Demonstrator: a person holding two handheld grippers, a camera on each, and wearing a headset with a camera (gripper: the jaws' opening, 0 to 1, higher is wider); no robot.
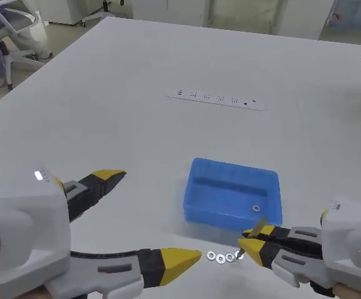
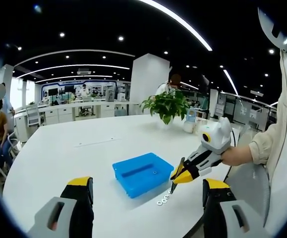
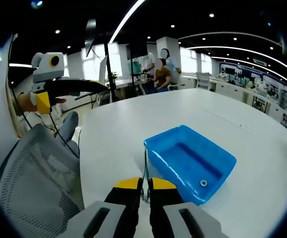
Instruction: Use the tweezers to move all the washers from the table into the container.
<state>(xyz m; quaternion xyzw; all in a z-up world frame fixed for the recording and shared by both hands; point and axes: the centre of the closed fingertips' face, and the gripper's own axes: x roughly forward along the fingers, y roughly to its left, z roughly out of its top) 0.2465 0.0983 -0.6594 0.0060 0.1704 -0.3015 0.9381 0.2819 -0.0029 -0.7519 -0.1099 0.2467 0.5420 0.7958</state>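
Note:
A blue container [image 1: 233,187] sits on the white table with one washer [image 1: 256,208] inside it. A few washers [image 1: 221,256] lie in a row on the table just in front of it. My right gripper [image 1: 247,242] is shut on thin metal tweezers [image 3: 145,168], whose tip hangs by the right end of that row. In the right gripper view the container [image 3: 190,158] and its washer [image 3: 203,183] lie just ahead of the jaws. My left gripper [image 1: 160,215] stands open to the left of the container, holding nothing. The left gripper view shows the washers [image 2: 162,201] and my right gripper [image 2: 180,176].
A white power strip [image 1: 216,99] lies farther back on the table [image 1: 136,75]. An office chair [image 1: 12,37] stands past the far left corner. A mesh chair [image 3: 39,173] is close beside me, and a potted plant [image 2: 168,104] stands at the table's far side.

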